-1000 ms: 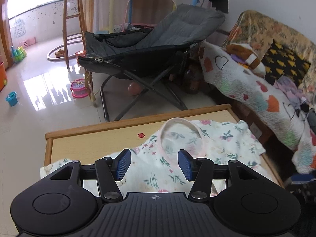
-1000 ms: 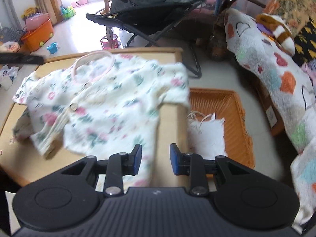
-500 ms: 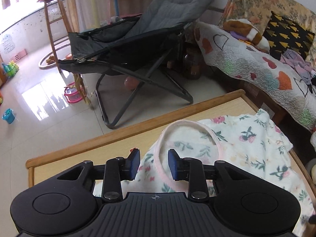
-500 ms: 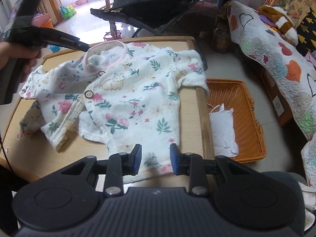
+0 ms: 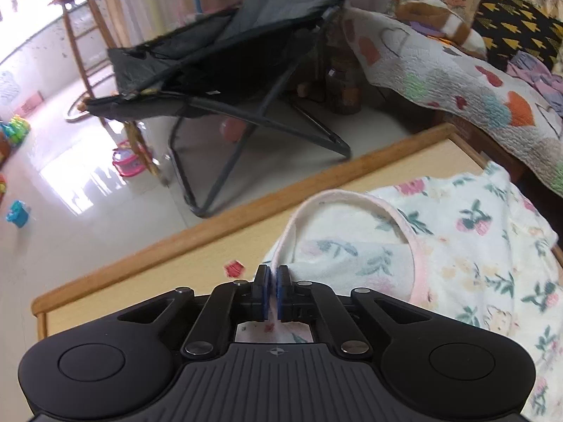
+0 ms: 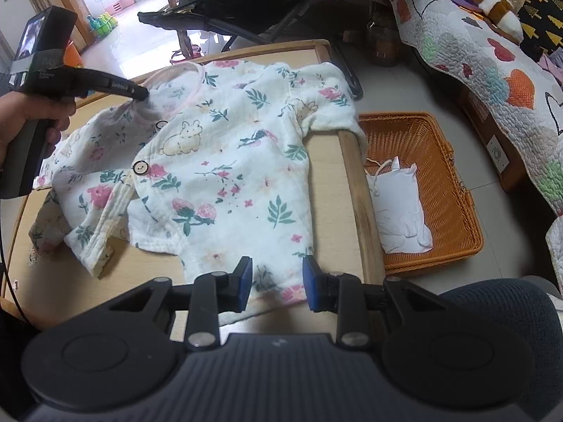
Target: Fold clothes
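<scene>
Two tools are at work. The left tool (image 5: 271,290) has just been closing, and its jaws now pinch the pink-trimmed neckline of the floral baby shirt (image 6: 225,161); in the right wrist view it reaches in from the upper left of the frame, held by a hand (image 6: 33,119). The right tool (image 6: 277,286) stands at a narrow gap, holding nothing, low in the frame with the shirt's bottom hem seen between its jaws.

The shirt lies spread, front up, across the middle of the counter (image 6: 355,183), one sleeve draped over the counter's right edge toward the orange basket (image 6: 440,190) on the floor, where a white cloth (image 6: 397,207) lies.

Likely trouble: the left grip appears to hold only the thin trim, so a sharp pull could slip it free or drag the whole shirt sideways. The hanging sleeve could pull the garment off that right edge, toward the basket.

Bare counter shows at the lower left and along the far rim; the right side has almost none.
</scene>
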Available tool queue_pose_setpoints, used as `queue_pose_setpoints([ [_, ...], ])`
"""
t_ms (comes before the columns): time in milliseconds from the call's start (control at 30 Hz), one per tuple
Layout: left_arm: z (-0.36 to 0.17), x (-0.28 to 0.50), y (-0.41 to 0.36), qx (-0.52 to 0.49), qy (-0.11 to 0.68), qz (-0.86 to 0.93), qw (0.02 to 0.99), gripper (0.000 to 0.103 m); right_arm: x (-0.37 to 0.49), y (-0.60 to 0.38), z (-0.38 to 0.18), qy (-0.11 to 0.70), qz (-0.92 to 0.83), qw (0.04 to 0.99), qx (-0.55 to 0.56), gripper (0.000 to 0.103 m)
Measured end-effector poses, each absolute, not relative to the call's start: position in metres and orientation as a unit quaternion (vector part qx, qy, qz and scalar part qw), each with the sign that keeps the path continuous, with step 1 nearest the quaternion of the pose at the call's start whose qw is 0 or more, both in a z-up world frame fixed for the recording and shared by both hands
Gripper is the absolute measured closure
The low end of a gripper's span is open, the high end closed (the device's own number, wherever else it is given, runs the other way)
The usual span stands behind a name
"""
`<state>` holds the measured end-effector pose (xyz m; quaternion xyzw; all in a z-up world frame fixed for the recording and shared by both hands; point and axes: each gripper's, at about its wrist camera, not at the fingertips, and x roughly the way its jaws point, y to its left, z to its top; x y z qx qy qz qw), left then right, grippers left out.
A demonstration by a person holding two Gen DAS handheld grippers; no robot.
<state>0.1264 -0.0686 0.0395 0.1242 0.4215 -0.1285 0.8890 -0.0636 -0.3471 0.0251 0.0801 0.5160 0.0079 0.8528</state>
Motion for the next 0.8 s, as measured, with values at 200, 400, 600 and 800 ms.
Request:
queue_pose_setpoints([
  [200, 0.051, 0.138, -0.057, 0.109, 0.415, -0.108, 0.897, 0.099, -0.062, -0.345, 0.024, 0.520, 0.014, 0.850, 0.080, 0.073],
  [400, 0.052, 0.156, -0.050, 0.107, 0.414, -0.088, 0.900, 0.099, -0.063, -0.345, 0.027, 0.513, 0.018, 0.854, 0.085, 0.073],
  [600, 0.051, 0.170, -0.053, 0.120, 0.409, -0.073, 0.902, 0.099, -0.063, -0.345, 0.028, 0.507, 0.025, 0.857, 0.084, 0.073],
  [800, 0.047, 0.174, -0.052, 0.126, 0.403, -0.068, 0.904, 0.086, -0.063, -0.343, 0.025, 0.510, 0.032, 0.856, 0.077, 0.073],
])
